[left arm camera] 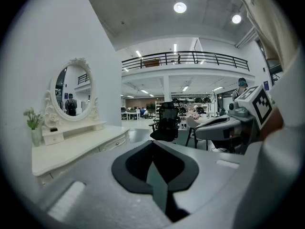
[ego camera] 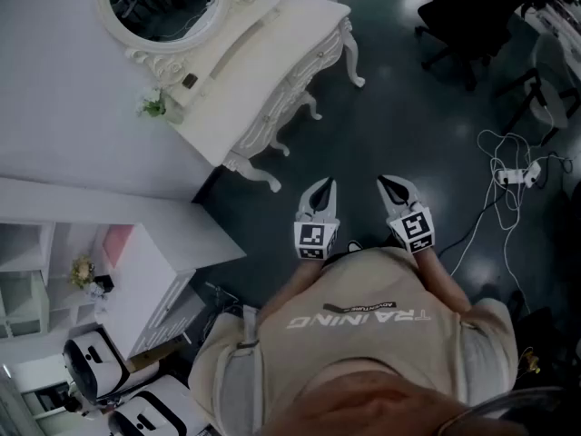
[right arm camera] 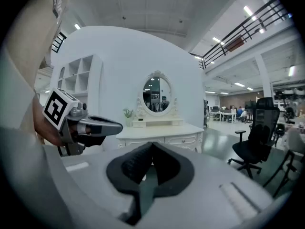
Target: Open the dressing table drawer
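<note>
Over a dark floor (ego camera: 390, 98), the left tongs (ego camera: 323, 185) and right tongs (ego camera: 388, 183) hang side by side, both closed on nothing. The bench (ego camera: 263, 71) stands well ahead of them, leftward, its drawer (right arm camera: 182, 139) shut.

Dim, underexposed head view; bright ceiling lamps (left arm camera: 180, 7), fisheye bending and dark vignette in gripper views.

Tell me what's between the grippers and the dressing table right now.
Only bare dark floor, as the head view shows: nothing stands between the dressing table and the left gripper or the right gripper.
</note>
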